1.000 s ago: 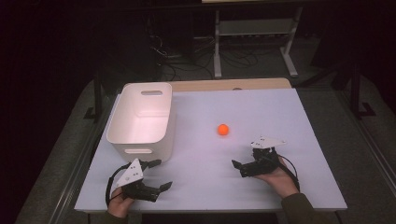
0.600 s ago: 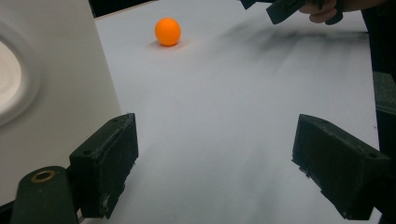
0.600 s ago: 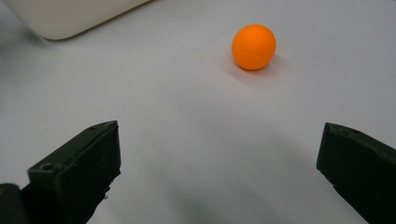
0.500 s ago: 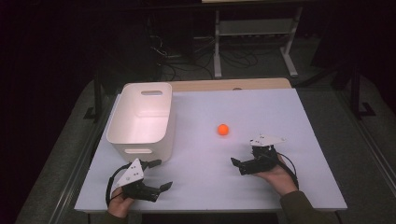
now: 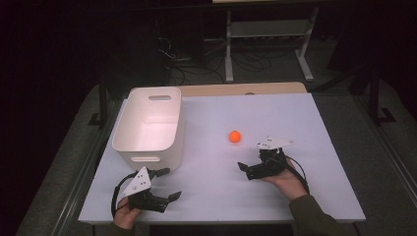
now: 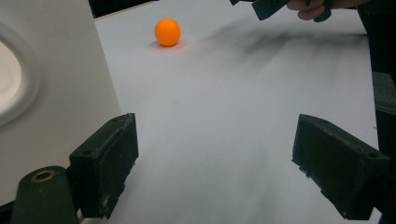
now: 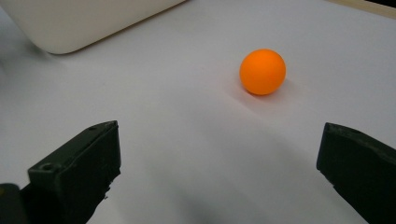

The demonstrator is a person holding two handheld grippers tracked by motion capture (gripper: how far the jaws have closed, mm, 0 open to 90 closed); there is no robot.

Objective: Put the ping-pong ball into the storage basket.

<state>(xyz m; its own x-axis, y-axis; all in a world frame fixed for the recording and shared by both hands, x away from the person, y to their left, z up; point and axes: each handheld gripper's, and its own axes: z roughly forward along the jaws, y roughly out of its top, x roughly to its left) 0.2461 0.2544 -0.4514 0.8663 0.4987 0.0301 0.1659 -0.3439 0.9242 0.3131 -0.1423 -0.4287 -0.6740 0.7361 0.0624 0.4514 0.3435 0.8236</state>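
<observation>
An orange ball (image 5: 235,136) rests on the white table (image 5: 305,128), right of a white bin (image 5: 147,123). My right gripper (image 5: 250,161) sits just below and to the right of the ball, open and empty. From the right gripper view the ball (image 7: 262,72) lies ahead, slightly right of centre between the spread jaws (image 7: 219,172). My left gripper (image 5: 169,183) is open and empty near the front edge, just in front of the bin. The left gripper view has the ball (image 6: 167,32) far ahead and the bin wall (image 6: 51,93) beside the left jaw.
The bin has a handle cut-out in its near wall (image 5: 145,159) and looks empty. The right hand and its gripper (image 6: 271,5) appear at the top of the left gripper view. A metal stand (image 5: 265,34) and cables lie beyond the table.
My right gripper has crept a little forward and left, toward the ball. The left gripper, the ball and the bin have stayed put.
</observation>
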